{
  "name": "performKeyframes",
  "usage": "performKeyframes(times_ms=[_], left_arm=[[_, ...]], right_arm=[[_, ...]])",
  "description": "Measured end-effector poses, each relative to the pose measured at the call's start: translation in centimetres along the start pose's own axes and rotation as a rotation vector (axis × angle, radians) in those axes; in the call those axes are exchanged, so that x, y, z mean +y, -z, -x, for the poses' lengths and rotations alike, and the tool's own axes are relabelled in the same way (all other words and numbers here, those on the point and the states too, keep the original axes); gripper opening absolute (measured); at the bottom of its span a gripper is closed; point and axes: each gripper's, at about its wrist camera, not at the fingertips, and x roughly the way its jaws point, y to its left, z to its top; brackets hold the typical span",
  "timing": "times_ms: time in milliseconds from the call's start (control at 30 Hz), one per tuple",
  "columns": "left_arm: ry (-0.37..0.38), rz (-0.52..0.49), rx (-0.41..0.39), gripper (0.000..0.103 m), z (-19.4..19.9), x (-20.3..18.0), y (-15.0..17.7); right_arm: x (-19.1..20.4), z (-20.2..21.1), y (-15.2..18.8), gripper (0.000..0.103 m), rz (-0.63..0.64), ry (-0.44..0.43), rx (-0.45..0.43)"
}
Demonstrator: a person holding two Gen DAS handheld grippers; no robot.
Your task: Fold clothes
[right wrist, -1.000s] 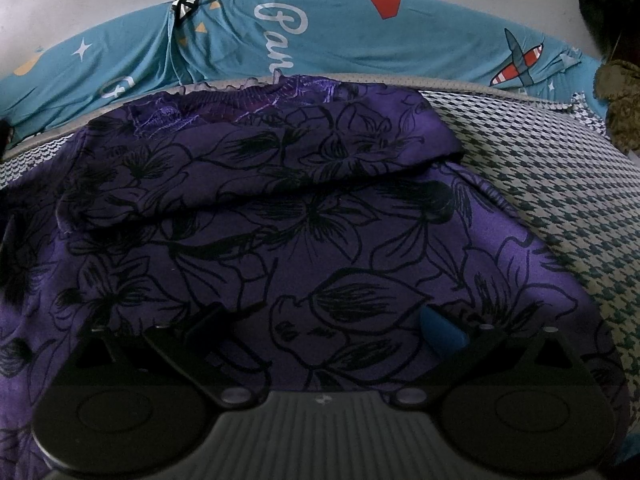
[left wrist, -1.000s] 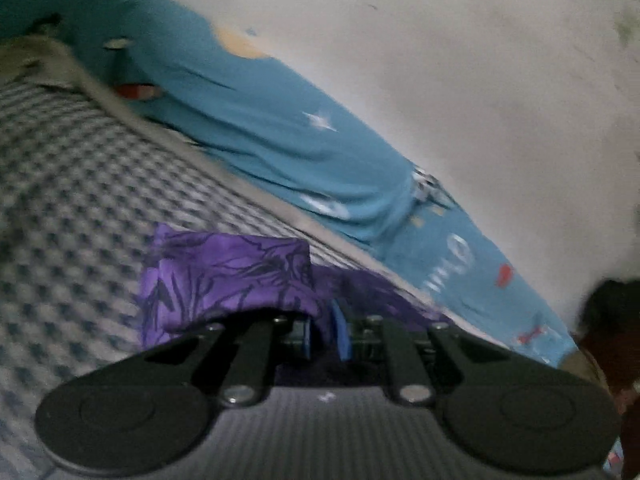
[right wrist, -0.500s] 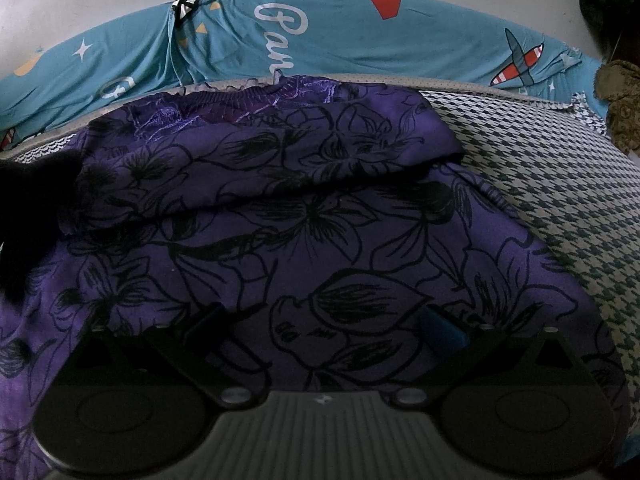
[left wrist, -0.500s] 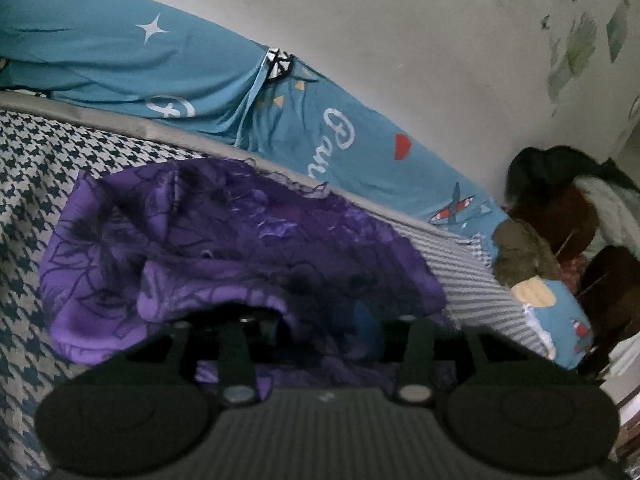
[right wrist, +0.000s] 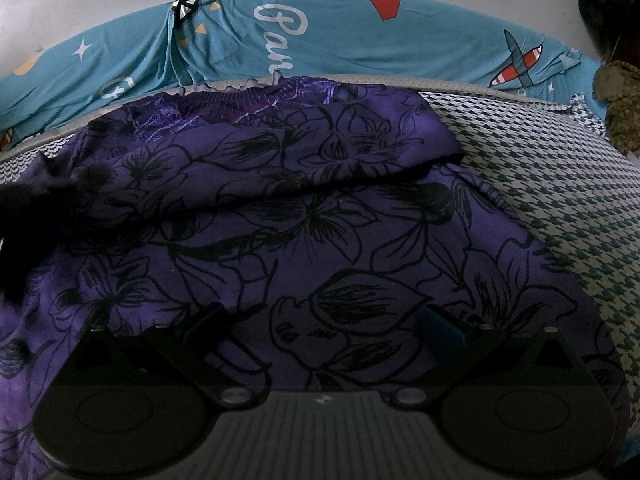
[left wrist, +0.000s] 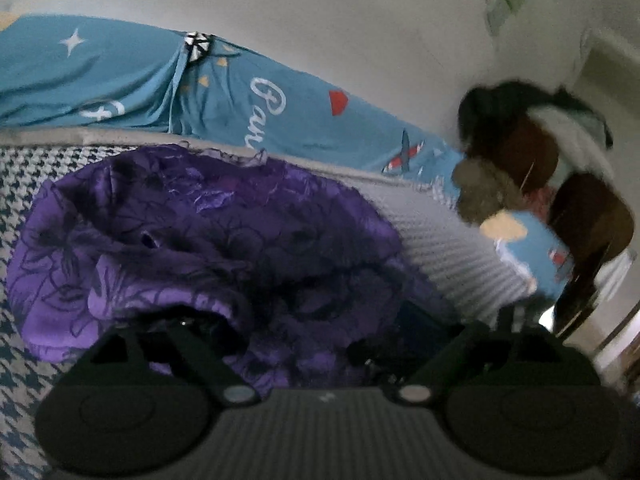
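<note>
A purple garment with black flower outlines [right wrist: 320, 220] lies spread on the houndstooth bed cover [right wrist: 560, 200], its top part folded down in a band. My right gripper [right wrist: 324, 320] hovers open low over its near half, nothing pinched. In the left wrist view the same garment [left wrist: 208, 240] lies bunched at its left end. My left gripper [left wrist: 304, 320] is opening its jaws wide. Cloth lies loose between them and a fold drapes over the left finger [left wrist: 180, 324]. A dark blurred shape [right wrist: 24, 232] at the left edge of the right wrist view is probably the left gripper.
A teal printed sheet [right wrist: 320, 40] runs along the white wall [left wrist: 360, 20] behind the bed. A pile of dark and brown clothes and a plush thing [left wrist: 520, 168] sits at the bed's far right end. Bare houndstooth cover [left wrist: 24, 160] shows left of the garment.
My left gripper went from shut on the purple cloth to wide apart, letting it go, while swinging and rolling toward the garment's middle. The right gripper stayed still.
</note>
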Motion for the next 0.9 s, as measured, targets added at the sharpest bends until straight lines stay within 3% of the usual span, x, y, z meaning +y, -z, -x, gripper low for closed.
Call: performKeyframes(times_ms=[200, 367, 467, 700, 900], left_arm=[[-0.102, -0.159, 0.080, 0.089, -1.4, -2.2, 1.6], [-0.264, -0.372, 0.060, 0.090, -1.9, -5.1, 3.7], [-0.291, -0.463, 0.040, 0.093, -1.8, -6.6, 4.8], [-0.287, -0.415, -0.002, 0.095, -0.8, -7.2, 5.6], [-0.231, -0.316, -0.041, 0.098, 0.5, -7.1, 5.9]], right_arm=[[0.0, 0.0, 0.1, 0.103, 0.004, -0.003, -0.005], [0.0, 0.0, 0.2, 0.103, 0.009, -0.003, -0.014], [0.0, 0.0, 0.3, 0.103, 0.008, -0.002, -0.020], [0.1, 0.1, 0.6, 0.103, 0.008, 0.000, -0.039], [0.1, 0.3, 0.9, 0.103, 0.007, 0.002, -0.063]])
